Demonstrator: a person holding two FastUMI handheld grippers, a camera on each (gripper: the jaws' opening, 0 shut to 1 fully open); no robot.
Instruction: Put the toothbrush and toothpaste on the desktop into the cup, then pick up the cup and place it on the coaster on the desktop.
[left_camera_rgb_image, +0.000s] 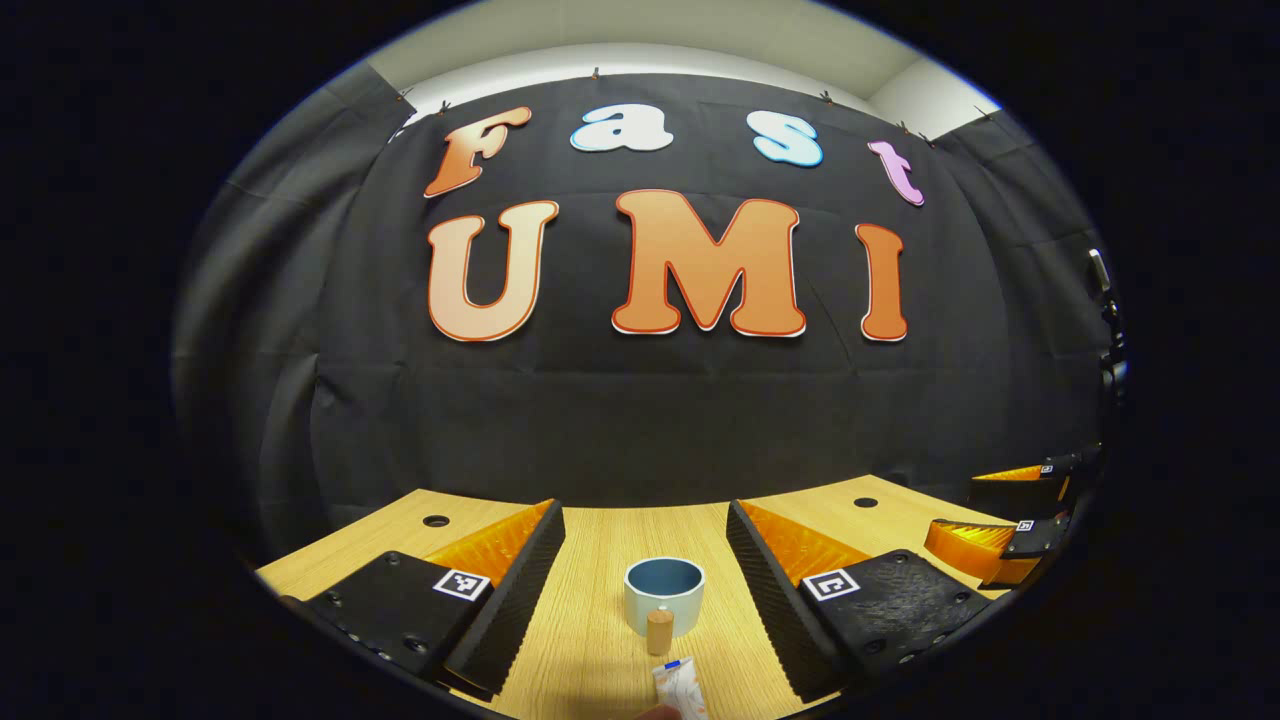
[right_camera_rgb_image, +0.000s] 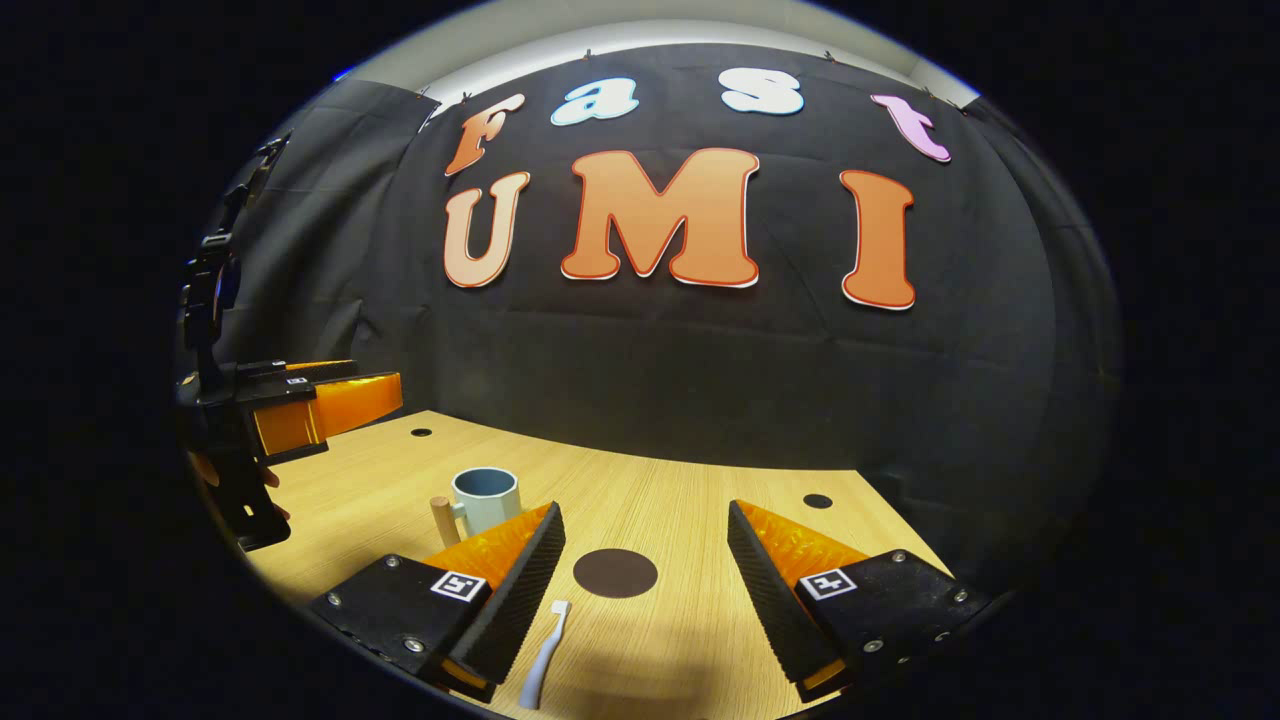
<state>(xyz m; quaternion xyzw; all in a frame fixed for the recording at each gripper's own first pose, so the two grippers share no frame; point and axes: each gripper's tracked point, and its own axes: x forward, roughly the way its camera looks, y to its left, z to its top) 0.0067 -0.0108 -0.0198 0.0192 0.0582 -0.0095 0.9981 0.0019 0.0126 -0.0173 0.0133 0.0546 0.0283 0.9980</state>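
Note:
In the left gripper view a pale blue cup (left_camera_rgb_image: 664, 594) with a wooden handle stands on the wooden desktop (left_camera_rgb_image: 600, 640), straight ahead between the fingers of my open left gripper (left_camera_rgb_image: 645, 525). A toothpaste tube (left_camera_rgb_image: 681, 688) lies just in front of the cup at the bottom edge. The right gripper view has a white toothbrush (right_camera_rgb_image: 544, 655) lying beside the left finger of my open right gripper (right_camera_rgb_image: 645, 525), with a dark round coaster (right_camera_rgb_image: 615, 573) just beyond it. The cup (right_camera_rgb_image: 485, 499) stands further left. Nothing sits between either pair of fingers.
The other gripper (left_camera_rgb_image: 1005, 525) hovers at the right of the left gripper view, and the left one (right_camera_rgb_image: 300, 405), with a hand under it, at the left of the right gripper view. Small round holes (right_camera_rgb_image: 818, 501) mark the desktop's back corners. The black cloth wall closes the rear.

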